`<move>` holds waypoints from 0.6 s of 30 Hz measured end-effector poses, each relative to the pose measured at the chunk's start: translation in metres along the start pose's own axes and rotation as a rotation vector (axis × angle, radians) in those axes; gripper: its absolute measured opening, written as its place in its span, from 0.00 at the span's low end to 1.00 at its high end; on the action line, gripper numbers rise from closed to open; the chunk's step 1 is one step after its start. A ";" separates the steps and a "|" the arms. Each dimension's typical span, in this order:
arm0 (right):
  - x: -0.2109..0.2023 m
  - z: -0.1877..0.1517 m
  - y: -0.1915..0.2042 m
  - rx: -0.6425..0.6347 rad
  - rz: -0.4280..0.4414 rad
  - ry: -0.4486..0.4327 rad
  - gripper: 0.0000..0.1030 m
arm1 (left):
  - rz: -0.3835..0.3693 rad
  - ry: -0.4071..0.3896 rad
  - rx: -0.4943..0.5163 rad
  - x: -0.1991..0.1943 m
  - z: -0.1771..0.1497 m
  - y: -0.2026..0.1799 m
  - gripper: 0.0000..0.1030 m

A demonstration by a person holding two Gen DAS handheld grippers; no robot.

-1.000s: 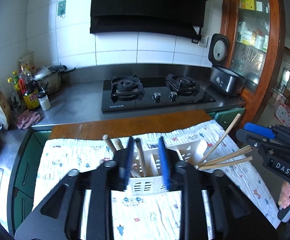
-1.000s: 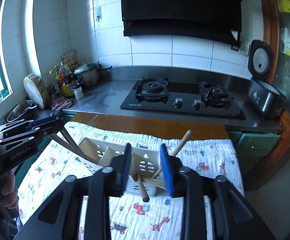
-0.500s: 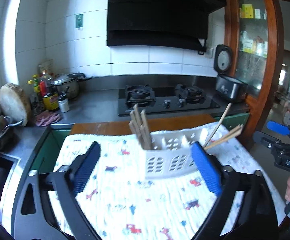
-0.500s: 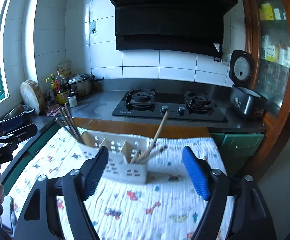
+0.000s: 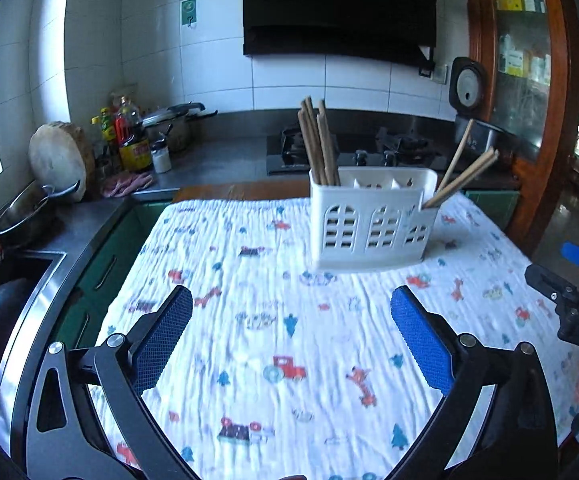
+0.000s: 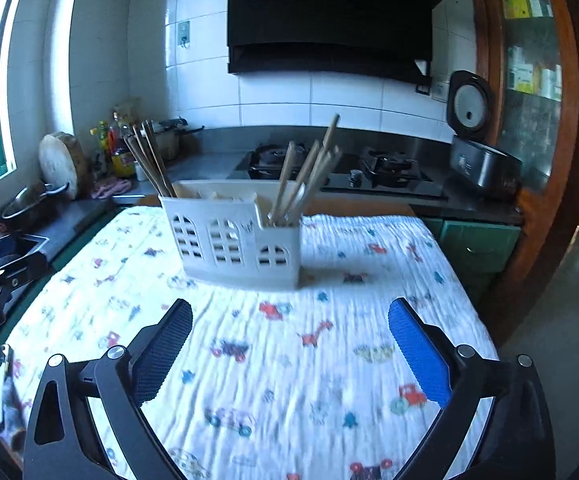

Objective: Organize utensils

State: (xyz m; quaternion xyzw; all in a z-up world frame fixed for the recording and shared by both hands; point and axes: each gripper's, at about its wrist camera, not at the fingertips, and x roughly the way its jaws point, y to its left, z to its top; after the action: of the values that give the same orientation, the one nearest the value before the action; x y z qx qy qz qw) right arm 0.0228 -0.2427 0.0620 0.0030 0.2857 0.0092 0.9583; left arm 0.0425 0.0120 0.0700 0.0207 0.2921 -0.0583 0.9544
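Observation:
A white utensil caddy (image 5: pixel 369 224) (image 6: pixel 229 240) stands on the cartoon-print cloth (image 5: pixel 273 344) (image 6: pixel 289 360). Wooden chopsticks (image 5: pixel 319 144) (image 6: pixel 149 160) stand upright in its left end compartment. More chopsticks (image 5: pixel 465 176) (image 6: pixel 305 176) lean out of its right end. My left gripper (image 5: pixel 289 300) hovers over the cloth short of the caddy, its jaws opening wide with nothing between them. My right gripper (image 6: pixel 289 308) is likewise back from the caddy, jaws opening and empty. Each gripper's body shows at the edge of the other's view.
Behind the table runs a steel counter with a gas stove (image 5: pixel 353 152) (image 6: pixel 337 168), a rice cooker (image 6: pixel 481 160), bottles (image 5: pixel 129 140), a pot and a round chopping block (image 5: pixel 59 160). A sink (image 5: pixel 13 280) lies to the left. A wooden cabinet (image 6: pixel 529 80) stands at the right.
Both grippers went from nearly shut at the caddy's chopsticks to wide open, and pulled back and down. The chopsticks stay in the caddy, which now looks farther away.

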 end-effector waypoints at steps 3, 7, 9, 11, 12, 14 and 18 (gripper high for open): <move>0.001 -0.018 0.000 0.023 -0.023 0.009 0.93 | 0.026 0.019 -0.011 0.000 -0.014 0.002 0.95; 0.005 -0.035 0.000 0.044 -0.027 0.039 0.93 | 0.006 0.035 -0.035 0.001 -0.026 0.003 0.95; 0.005 -0.042 -0.002 0.057 -0.018 0.056 0.93 | 0.006 0.041 -0.030 0.002 -0.032 0.001 0.95; 0.005 -0.045 -0.004 0.061 -0.025 0.062 0.93 | 0.005 0.042 -0.024 0.002 -0.037 -0.002 0.95; 0.005 -0.047 -0.004 0.058 -0.031 0.062 0.93 | -0.002 0.046 -0.024 0.002 -0.038 -0.003 0.95; 0.005 -0.048 -0.005 0.059 -0.037 0.066 0.93 | -0.007 0.055 -0.019 0.004 -0.041 -0.005 0.95; 0.005 -0.050 -0.008 0.073 -0.037 0.070 0.93 | 0.009 0.058 0.012 0.004 -0.045 -0.011 0.95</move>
State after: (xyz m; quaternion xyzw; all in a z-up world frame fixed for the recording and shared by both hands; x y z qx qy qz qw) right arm -0.0004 -0.2508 0.0176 0.0326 0.3193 -0.0187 0.9469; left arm 0.0199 0.0037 0.0306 0.0295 0.3193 -0.0550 0.9456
